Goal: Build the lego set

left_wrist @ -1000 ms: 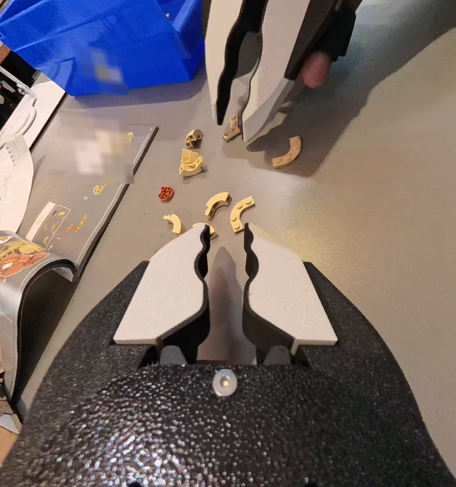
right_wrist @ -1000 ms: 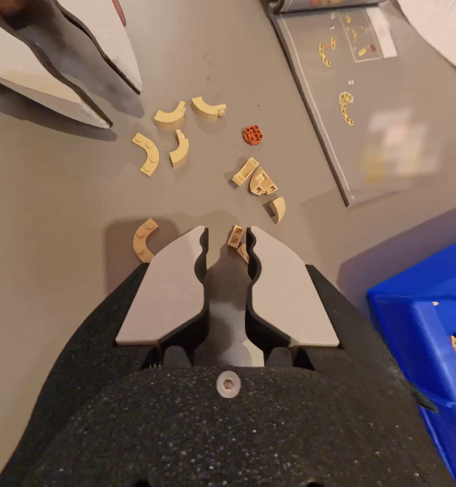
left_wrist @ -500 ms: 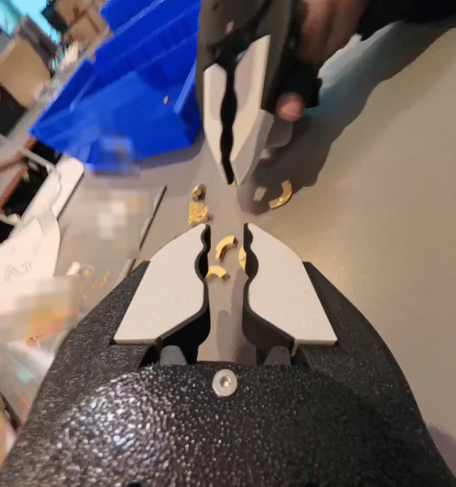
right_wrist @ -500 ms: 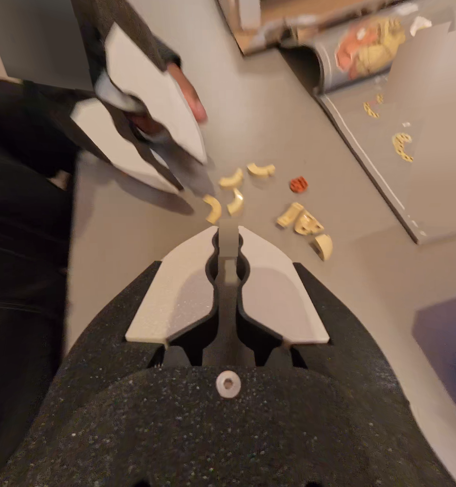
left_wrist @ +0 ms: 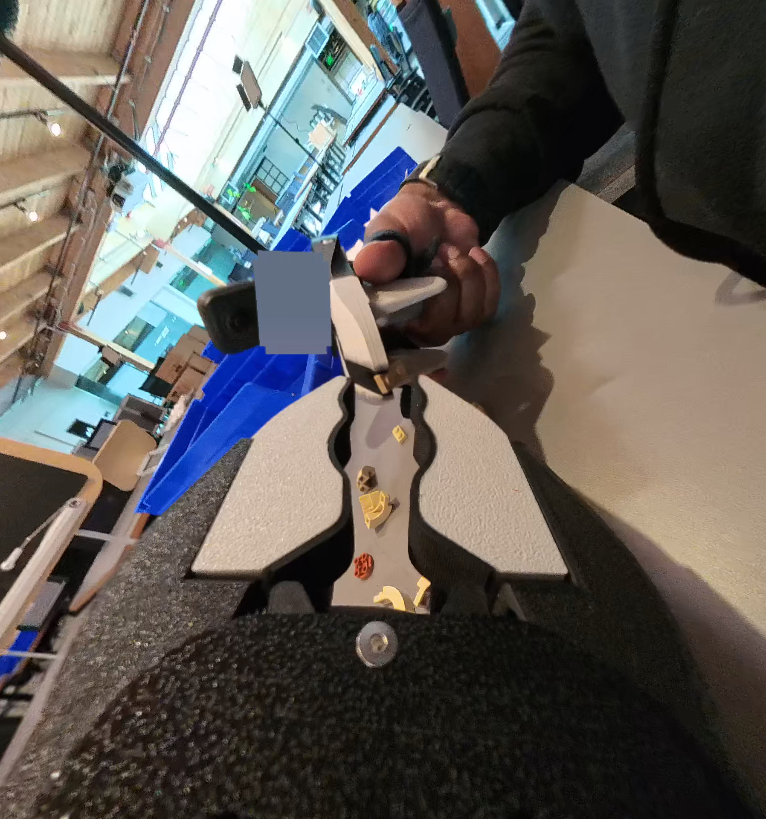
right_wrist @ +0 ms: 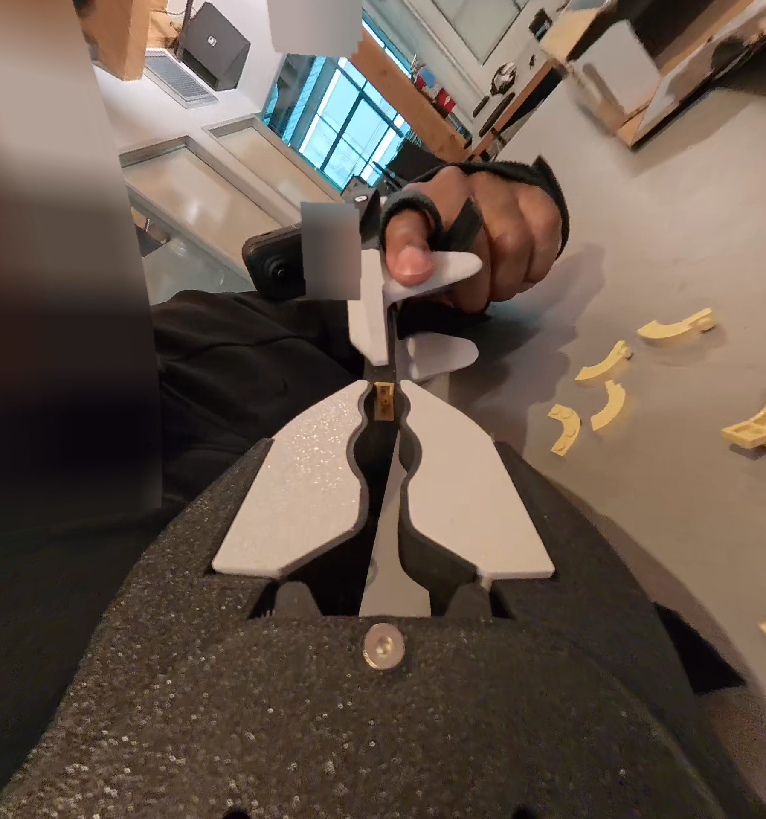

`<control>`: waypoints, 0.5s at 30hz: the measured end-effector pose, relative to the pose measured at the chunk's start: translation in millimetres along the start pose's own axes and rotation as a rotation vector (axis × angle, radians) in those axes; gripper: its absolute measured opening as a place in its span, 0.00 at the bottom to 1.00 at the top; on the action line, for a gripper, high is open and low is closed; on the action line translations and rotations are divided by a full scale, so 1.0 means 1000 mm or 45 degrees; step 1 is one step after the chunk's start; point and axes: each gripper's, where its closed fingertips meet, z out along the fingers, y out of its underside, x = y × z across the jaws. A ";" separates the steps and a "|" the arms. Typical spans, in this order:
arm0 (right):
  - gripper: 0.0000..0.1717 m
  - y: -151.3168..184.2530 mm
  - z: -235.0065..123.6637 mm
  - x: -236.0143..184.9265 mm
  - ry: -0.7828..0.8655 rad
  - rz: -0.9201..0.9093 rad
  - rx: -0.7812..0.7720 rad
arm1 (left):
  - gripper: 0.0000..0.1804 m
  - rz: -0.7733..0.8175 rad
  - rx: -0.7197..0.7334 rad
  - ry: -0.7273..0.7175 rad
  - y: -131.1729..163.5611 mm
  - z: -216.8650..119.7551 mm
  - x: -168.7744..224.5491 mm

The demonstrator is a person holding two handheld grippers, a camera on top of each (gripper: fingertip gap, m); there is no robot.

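Note:
In the right wrist view my right gripper (right_wrist: 383,385) is shut on a small tan brick (right_wrist: 383,401), which sits upright between the fingertips with both pads pressed on it. It is held in the air above the grey table (right_wrist: 638,509). My left gripper (right_wrist: 396,370) faces it tip to tip, just beyond the brick, held by a hand (right_wrist: 505,230). In the left wrist view my left gripper (left_wrist: 380,390) is open and empty. The right gripper (left_wrist: 390,376) is right in front of its tips, and the tan brick (left_wrist: 382,380) shows there too.
Several tan curved pieces (right_wrist: 565,430) lie on the table at the right, with a reddish round piece (left_wrist: 363,566) among them. Blue bins (left_wrist: 239,421) stand at the table's far side. A person's dark sleeve (left_wrist: 638,111) is close by. Less than 4 cm separates the two grippers' tips. The reddish round piece (left_wrist: 363,566) is about equally far from each gripper, around 15 centimeters.
My right gripper closed on the small tan brick on the table and lifted it. Both grippers rose and tilted until they face each other tip to tip. The left stayed open.

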 end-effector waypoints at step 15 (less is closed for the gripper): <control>0.09 0.002 0.000 0.003 0.014 -0.016 0.017 | 0.04 -0.193 -0.059 0.015 0.000 0.001 0.010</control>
